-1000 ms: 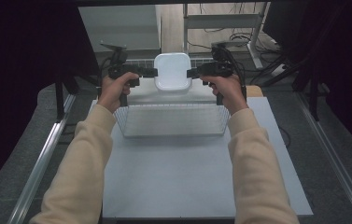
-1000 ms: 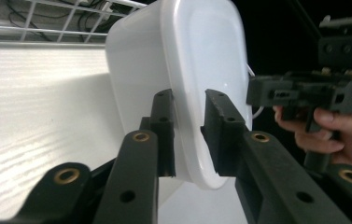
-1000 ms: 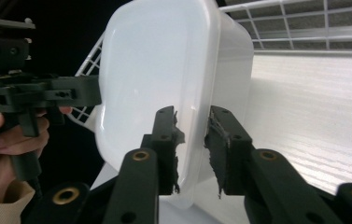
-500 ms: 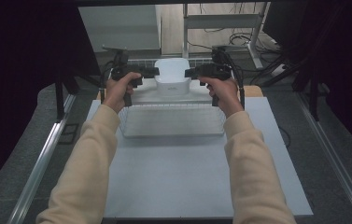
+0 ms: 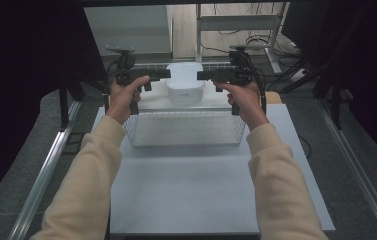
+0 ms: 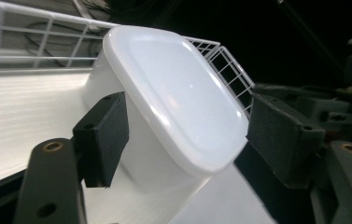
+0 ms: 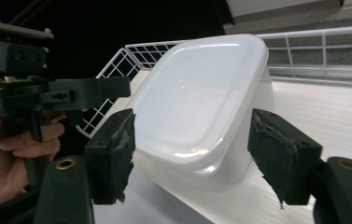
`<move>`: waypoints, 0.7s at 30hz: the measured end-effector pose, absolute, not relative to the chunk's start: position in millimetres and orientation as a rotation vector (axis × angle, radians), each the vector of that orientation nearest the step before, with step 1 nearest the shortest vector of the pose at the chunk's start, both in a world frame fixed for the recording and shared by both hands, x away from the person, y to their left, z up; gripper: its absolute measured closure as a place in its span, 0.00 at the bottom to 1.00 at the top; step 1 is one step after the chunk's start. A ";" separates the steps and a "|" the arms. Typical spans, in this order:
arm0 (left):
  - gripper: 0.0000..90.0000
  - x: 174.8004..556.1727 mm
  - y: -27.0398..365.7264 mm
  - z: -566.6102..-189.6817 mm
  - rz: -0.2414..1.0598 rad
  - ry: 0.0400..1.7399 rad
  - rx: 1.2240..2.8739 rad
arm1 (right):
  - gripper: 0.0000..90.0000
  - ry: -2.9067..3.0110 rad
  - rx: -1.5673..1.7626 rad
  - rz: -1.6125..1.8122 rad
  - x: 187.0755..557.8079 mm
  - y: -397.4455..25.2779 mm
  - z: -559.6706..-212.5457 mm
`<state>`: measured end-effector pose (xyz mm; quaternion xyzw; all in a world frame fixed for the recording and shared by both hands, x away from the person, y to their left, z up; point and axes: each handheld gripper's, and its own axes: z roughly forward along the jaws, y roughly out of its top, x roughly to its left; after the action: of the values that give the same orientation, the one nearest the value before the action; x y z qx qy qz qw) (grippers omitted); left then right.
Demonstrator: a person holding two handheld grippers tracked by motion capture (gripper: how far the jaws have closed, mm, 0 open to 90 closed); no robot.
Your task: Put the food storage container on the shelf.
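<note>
Both grippers, left and right, are spread wide with nothing clamped, jaws flanking a lidded white plastic container that sits inside the far end of a white wire basket on the pale table.

White lidded tub, white wire basket (grid pattern), cream sleeves

On my remote feed: pale table across lower centre. Metal rail down left edge, second rail at lower right. Cables tangled top centre beside white desk frame. Dark curtain upper left.
</note>
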<state>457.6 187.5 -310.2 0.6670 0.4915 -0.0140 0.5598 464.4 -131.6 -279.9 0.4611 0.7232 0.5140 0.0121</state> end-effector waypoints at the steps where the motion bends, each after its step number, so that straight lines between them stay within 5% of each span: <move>1: 0.31 454.4 188.1 -309.2 -0.010 1.157 1.590 | 0.33 2.256 1.418 1.600 461.3 -132.7 -279.0; 11: 0.33 387.2 205.9 -312.4 0.194 1.114 1.687 | 0.29 2.281 1.179 1.567 413.6 -148.6 -286.6; 21: 0.34 299.8 218.9 -361.1 0.305 1.058 1.724 | 0.27 2.252 0.970 1.500 336.4 -178.0 -324.3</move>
<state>299.8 218.9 -361.1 0.7193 0.4413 0.1273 0.5212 336.4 -178.0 -324.3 0.3343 0.7764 0.5173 0.1332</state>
